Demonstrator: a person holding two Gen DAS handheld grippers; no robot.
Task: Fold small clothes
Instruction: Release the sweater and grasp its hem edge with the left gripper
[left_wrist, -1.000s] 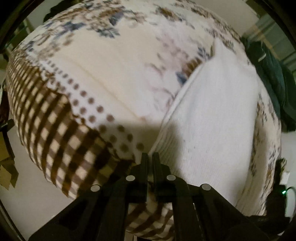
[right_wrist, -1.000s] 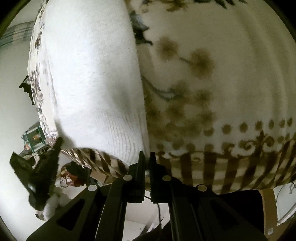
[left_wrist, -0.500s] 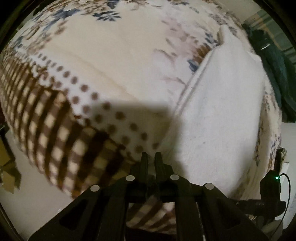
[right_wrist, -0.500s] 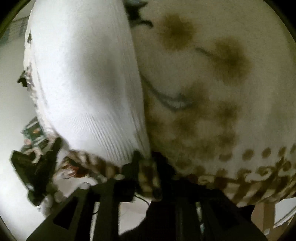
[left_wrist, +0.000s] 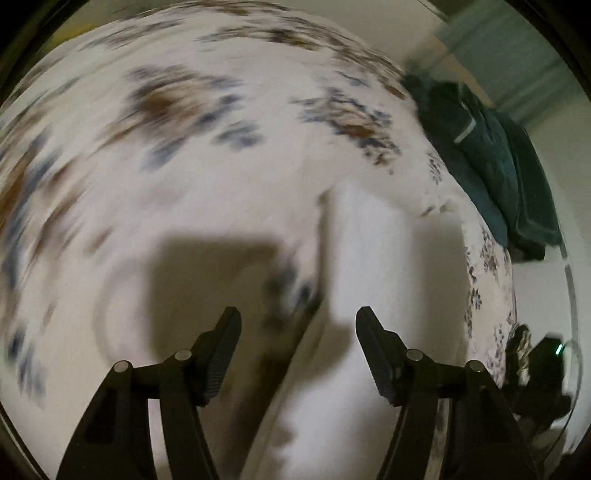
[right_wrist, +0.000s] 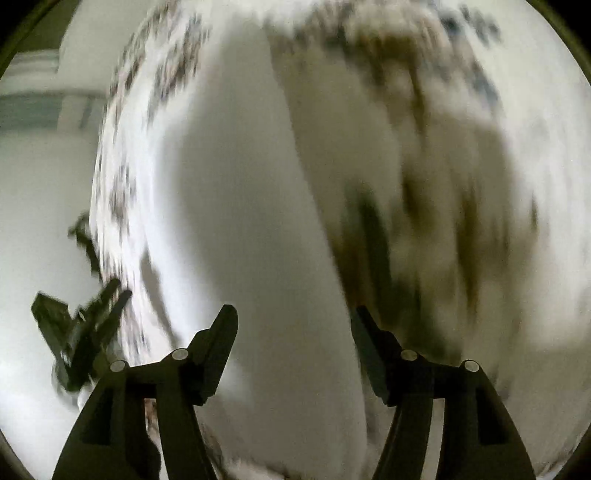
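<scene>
Fingers apart, seemingly above white garment

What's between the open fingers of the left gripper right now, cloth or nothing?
In the left wrist view, the left gripper is open with nothing held between its fingers. Behind the gap lie the white garment and the patterned cover.

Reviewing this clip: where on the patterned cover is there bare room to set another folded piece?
Open floral cover lies left of the white garment, ahead of the open left gripper. The right gripper, also open, sees bare cover beyond the garment. The far right corner is crowded by dark green clothes.
</scene>
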